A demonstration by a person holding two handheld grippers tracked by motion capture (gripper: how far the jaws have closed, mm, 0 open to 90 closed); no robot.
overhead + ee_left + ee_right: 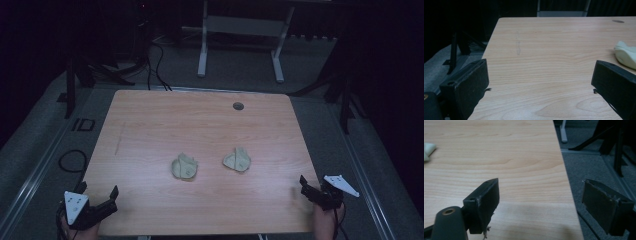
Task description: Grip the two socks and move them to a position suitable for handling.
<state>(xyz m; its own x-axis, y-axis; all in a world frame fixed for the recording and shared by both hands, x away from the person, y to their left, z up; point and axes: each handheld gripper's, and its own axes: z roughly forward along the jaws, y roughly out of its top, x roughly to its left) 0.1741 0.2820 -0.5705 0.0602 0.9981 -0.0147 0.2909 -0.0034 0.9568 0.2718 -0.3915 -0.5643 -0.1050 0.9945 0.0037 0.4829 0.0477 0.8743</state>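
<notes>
Both hand-held grippers are waiting wide open at the near corners, holding nothing.

The two pale folded cloth pieces, left (184,167) and right (237,160), are lying mid-surface (150,125). The left hand-held gripper (97,200) and right hand-held gripper (306,186) should probably each be reaching inward, pinching an edge low. "ID" is showing on the floor (83,124).
</notes>
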